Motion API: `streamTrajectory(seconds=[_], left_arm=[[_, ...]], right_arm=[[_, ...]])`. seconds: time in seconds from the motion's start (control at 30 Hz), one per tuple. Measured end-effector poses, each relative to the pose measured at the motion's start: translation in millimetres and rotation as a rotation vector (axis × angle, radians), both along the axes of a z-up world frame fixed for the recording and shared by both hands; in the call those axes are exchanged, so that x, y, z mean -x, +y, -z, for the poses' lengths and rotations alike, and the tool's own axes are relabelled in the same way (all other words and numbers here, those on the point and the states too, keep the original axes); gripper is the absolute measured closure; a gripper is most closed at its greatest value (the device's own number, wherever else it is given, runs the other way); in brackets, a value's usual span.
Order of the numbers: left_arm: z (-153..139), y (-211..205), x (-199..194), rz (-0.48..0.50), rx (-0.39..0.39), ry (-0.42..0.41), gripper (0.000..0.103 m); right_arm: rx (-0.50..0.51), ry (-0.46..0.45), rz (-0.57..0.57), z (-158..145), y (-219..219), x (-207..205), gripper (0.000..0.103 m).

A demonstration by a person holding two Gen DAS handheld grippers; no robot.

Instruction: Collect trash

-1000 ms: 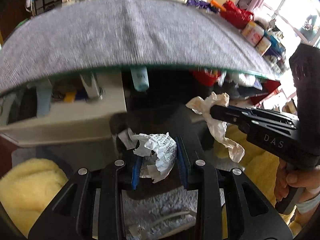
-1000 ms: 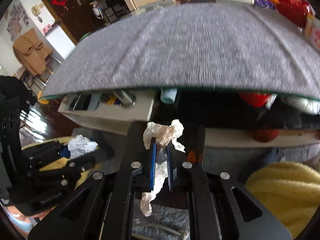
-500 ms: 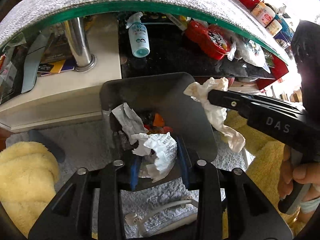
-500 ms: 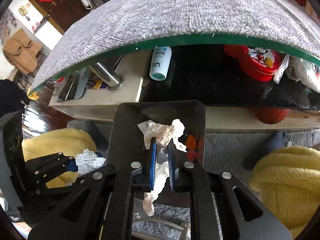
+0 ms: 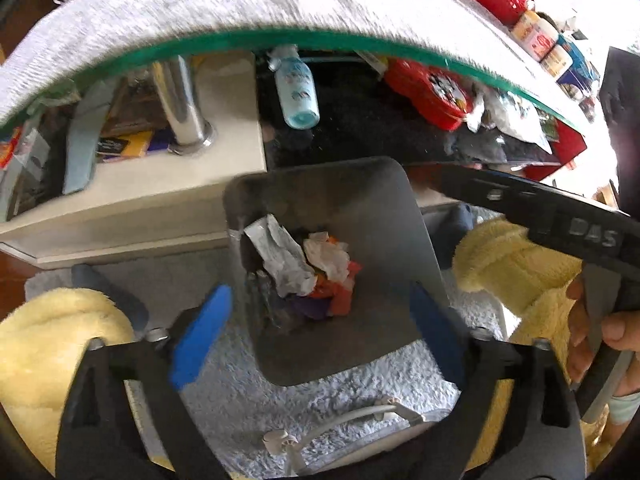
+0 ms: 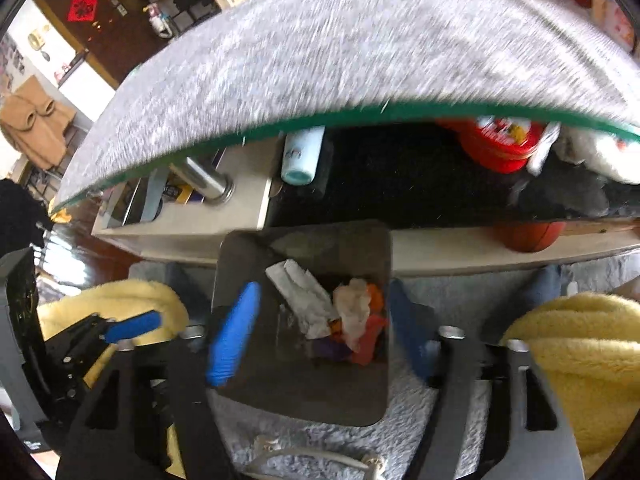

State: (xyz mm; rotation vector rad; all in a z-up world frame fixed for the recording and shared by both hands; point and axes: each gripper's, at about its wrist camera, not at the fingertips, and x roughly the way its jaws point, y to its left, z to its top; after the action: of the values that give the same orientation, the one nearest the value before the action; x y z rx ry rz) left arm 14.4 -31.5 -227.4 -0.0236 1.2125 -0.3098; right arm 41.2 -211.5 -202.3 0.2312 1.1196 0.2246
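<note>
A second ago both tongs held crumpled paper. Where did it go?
Both let go. The left tongs and right tongs are opening with nothing between them, and the paper wads now lie in the dark bin below. The bin, glass table and yellow cushions stayed put.

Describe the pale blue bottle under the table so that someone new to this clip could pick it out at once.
Start at the grey-topped table with the green glass edge, then look at the dark shelf just beneath it. The pale blue bottle lies there on its side, above the dark trash bin on the floor. The red round tin to its right is flat and bright red; the bottle alone is slim, pale blue and white.
</note>
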Motion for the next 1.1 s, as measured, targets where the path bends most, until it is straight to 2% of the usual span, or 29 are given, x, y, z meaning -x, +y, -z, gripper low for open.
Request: streamTrajectory(seconds=[0.07,0.17,0.4,0.63,0.8,0.97,1.1], left_arm=[[-7,4,0,-0.008,-0.002,-0.015,0.009],[-21,9,0,-0.022,-0.001,-0.044,0.008],[-80,18,10,-0.059,-0.006,-0.202,0.008],[-137,16,29,-0.082,-0.014,-0.399,0.008],[-170,16,43,-0.094,-0.033,-0.510,0.008],[-194,21,55,-0.122,-0.019,-0.584,0.008],[-213,22,66,-0.145,-0.045,-0.673,0.008]], right_arm=[[0.010,-0.031,0.019,-11,-6,2,0.005],[0.024,-0.081,0.038,-29,-12,4,0.004],[0.049,-0.232,0.081,-83,-20,18,0.003],[0.145,-0.390,0.126,-135,-17,43,0.003],[0.171,-0.490,0.177,-164,-23,63,0.003],[0.170,-0.589,0.230,-190,-31,83,0.003],[0.236,-0.653,0.241,-205,-29,92,0.003]])
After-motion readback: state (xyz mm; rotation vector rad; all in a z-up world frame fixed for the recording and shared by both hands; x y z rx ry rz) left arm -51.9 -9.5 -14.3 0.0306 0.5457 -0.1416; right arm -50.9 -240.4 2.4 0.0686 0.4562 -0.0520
